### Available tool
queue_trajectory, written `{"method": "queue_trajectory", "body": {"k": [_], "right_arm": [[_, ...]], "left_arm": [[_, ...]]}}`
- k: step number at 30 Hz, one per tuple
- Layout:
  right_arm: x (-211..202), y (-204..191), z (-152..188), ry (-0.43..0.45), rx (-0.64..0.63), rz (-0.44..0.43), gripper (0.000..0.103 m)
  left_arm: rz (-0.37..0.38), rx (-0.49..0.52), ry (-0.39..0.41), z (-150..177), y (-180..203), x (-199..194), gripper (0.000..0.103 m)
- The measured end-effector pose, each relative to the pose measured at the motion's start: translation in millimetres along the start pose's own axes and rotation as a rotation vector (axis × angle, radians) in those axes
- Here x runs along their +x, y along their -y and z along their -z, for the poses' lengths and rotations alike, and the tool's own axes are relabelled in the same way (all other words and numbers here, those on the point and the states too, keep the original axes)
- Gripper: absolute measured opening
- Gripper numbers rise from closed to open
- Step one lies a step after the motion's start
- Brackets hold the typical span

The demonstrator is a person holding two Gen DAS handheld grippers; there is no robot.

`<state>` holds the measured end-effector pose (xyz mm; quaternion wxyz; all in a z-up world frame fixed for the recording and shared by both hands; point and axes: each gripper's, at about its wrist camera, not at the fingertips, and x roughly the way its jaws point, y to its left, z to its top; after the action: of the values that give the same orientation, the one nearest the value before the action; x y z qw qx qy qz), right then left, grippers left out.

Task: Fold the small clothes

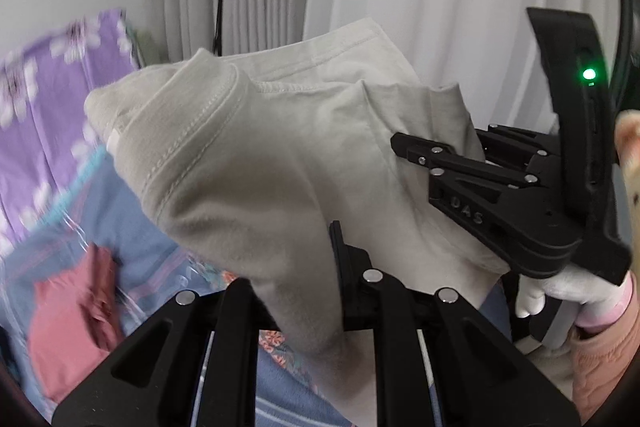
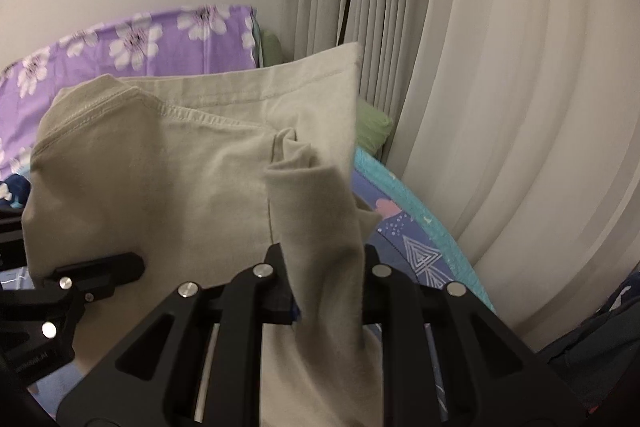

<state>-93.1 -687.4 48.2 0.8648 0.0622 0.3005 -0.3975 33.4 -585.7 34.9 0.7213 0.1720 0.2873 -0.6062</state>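
A folded beige garment (image 1: 256, 163) is held up in the air between both grippers, above the bed. My left gripper (image 1: 308, 291) is shut on its near lower edge. My right gripper (image 1: 404, 147) comes in from the right and is shut on the cloth's right side. In the right wrist view the same beige garment (image 2: 160, 179) fills the middle, and my right gripper (image 2: 320, 267) pinches a bunched fold of it. The left gripper (image 2: 100, 275) shows at the lower left, clamped on the cloth's edge.
A blue patterned bedsheet (image 1: 132, 227) lies below, with a pink garment (image 1: 72, 323) on it at the left. A purple floral pillow (image 2: 132, 47) and a green pillow (image 2: 372, 127) lie by the wall. White curtains (image 2: 500, 107) hang on the right.
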Motion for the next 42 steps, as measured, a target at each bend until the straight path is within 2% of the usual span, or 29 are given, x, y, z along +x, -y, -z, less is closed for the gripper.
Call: {"method": "queue_trajectory", "body": {"k": [1, 2, 3, 4, 7, 9, 13, 15, 17, 20, 23, 25, 29, 31, 32, 33, 34, 35, 37, 39, 42], "right_arm": [[17.6, -1.2, -1.6, -0.029, -0.016, 0.048, 0.03], [37.1, -3.3, 1.3, -0.067, -0.04, 0.134, 0.046], [48.5, -2.3, 5.2, -0.09, -0.049, 0.193, 0.05], [56.7, 0.6, 11.0, -0.11, -0.045, 0.224, 0.05], [60.0, 13.6, 37.0, -0.153, 0.056, 0.117, 0.049], [57.7, 18.6, 59.9, -0.185, 0.099, 0.04, 0.049], [74.7, 13.3, 98.6, -0.274, 0.117, -0.008, 0.051], [70.1, 25.0, 124.5, -0.242, 0.213, -0.057, 0.051], [64.1, 23.8, 135.0, -0.215, 0.236, -0.071, 0.051], [51.1, 21.5, 142.3, -0.216, 0.217, -0.039, 0.053], [34.0, 32.2, 145.0, -0.235, 0.29, -0.042, 0.053], [17.6, 40.1, 149.9, -0.227, 0.344, -0.051, 0.053], [-38.6, 41.1, 158.6, -0.129, 0.362, -0.055, 0.053], [-76.4, 31.8, 163.2, -0.042, 0.328, -0.029, 0.059], [-103.6, 22.5, 167.2, 0.038, 0.293, 0.03, 0.071], [-125.5, 14.9, 171.8, 0.11, 0.267, 0.078, 0.083], [-153.4, 4.3, 179.1, 0.213, 0.241, 0.128, 0.089], [-171.6, -2.0, 185.8, 0.282, 0.238, 0.145, 0.097], [-201.6, -9.7, 198.1, 0.375, 0.269, 0.144, 0.101], [-223.2, -13.6, 208.2, 0.407, 0.314, 0.09, 0.101], [-239.3, -19.3, 213.1, 0.36, 0.303, -0.01, 0.101]], "left_arm": [[0.017, -0.043, -0.031, 5.3, -8.2, 15.5, 0.022], [0.004, -0.078, -0.062, 12.4, -17.5, 30.1, 0.028], [-0.021, -0.101, -0.08, 20.2, -25.2, 39.3, 0.035], [-0.049, -0.12, -0.106, 33.5, -34.2, 50.2, 0.037], [-0.098, -0.122, -0.166, 66.7, -50.5, 64.8, 0.042], [-0.069, -0.128, -0.145, 81.4, -54.0, 61.6, 0.045], [-0.022, -0.172, -0.115, 98.0, -53.9, 50.7, 0.046], [-0.009, -0.157, -0.121, 105.7, -47.1, 49.4, 0.046], [-0.029, -0.108, -0.12, 112.9, -39.8, 48.6, 0.046], [-0.095, -0.02, -0.104, 118.3, -24.7, 41.2, 0.046], [-0.115, 0.0, -0.089, 120.6, -14.8, 27.7, 0.046], [-0.094, 0.014, -0.083, 125.2, -4.3, 14.1, 0.053], [-0.092, 0.032, -0.008, 132.7, 15.0, -18.9, 0.054], [-0.076, 0.003, 0.041, 138.0, 22.2, -41.9, 0.062], [-0.077, -0.014, 0.064, 142.0, 26.7, -55.0, 0.067], [-0.089, -0.024, 0.081, 144.5, 31.2, -65.2, 0.079], [-0.112, -0.032, 0.111, 149.3, 37.7, -80.8, 0.09], [-0.129, -0.031, 0.14, 154.5, 44.1, -94.9, 0.093], [-0.157, -0.021, 0.203, 165.7, 55.7, -122.1, 0.102], [-0.176, -0.029, 0.243, 174.9, 63.6, -143.0, 0.102], [-0.215, -0.061, 0.275, 187.5, 72.7, -171.5, 0.102]]}}
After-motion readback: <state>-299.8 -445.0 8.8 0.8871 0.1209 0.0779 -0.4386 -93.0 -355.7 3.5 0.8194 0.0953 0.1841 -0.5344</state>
